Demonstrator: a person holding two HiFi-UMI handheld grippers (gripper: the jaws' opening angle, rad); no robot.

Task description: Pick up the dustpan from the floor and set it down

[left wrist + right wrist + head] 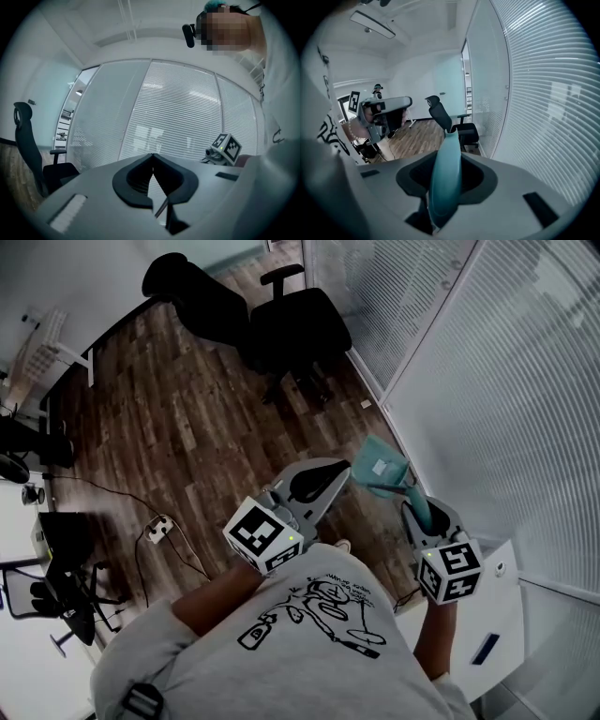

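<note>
In the head view the teal dustpan (379, 466) hangs above the wooden floor (178, 418), close to the glass wall. My right gripper (413, 508) is shut on its handle (418, 510). The right gripper view shows that teal handle (445, 176) clamped between the jaws and running forward past their tips. The pan itself is hidden there. My left gripper (339, 472) floats just left of the dustpan, apart from it. In the left gripper view the left gripper (152, 157) has its jaw tips touching with nothing between them.
Two black office chairs (292, 326) stand at the far end of the floor. A glass wall with blinds (497, 399) runs along the right. A white cabinet (495, 629) sits by my right arm. A power strip (157, 529) with cables lies on the floor at left.
</note>
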